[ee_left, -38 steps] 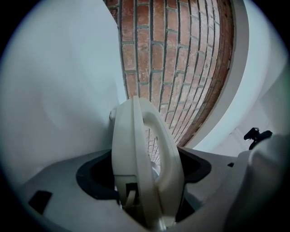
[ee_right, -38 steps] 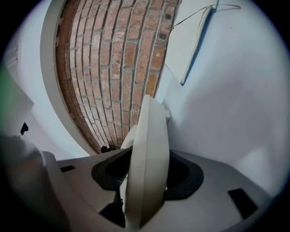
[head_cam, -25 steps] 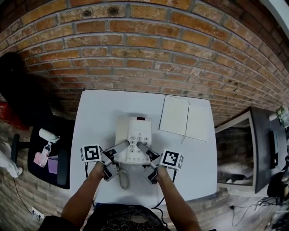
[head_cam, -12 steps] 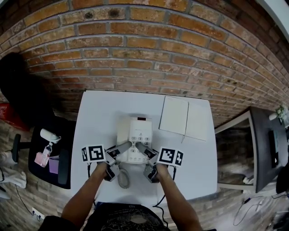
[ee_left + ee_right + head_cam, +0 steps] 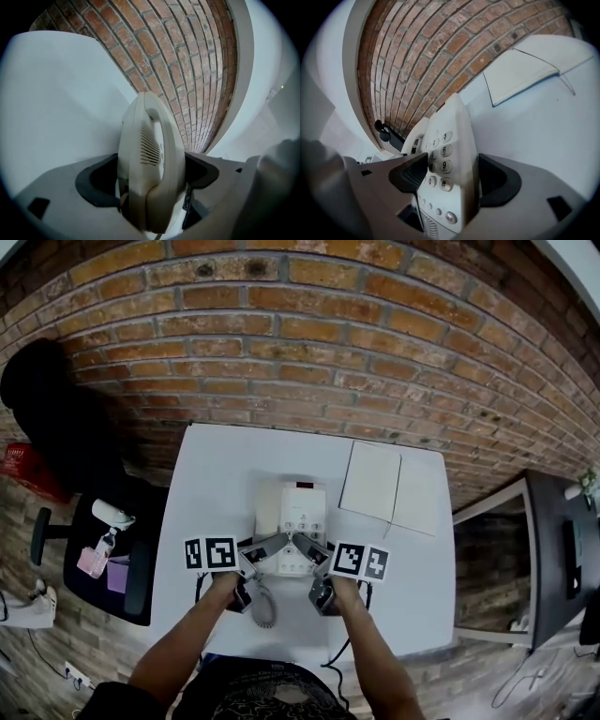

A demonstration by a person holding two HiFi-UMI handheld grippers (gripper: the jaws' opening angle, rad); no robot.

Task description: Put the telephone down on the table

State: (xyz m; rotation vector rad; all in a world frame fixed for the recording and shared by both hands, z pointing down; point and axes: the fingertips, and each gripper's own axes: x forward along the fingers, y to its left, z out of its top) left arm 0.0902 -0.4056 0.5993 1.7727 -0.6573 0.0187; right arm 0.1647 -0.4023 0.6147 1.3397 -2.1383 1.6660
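**Phone [image 5: 292,514] down on worktop [image 5: 211,493]**

Clamped in left gripper [image 5: 275,542] at handset [image 5: 152,140] side. Sitting between right gripper's [image 5: 307,546] opening jaws, keypad side. Probably light, rigid, slick plastic, handset loose. Best held by base's side edges.

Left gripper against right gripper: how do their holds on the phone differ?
Left gripper straddles the handset side of the phone, pads seemingly pressed on it; right gripper straddles the keypad side. Right gripper's jaws are opening, with a gap at one pad; left gripper's show none. Both hold the phone's near end between their jaws.
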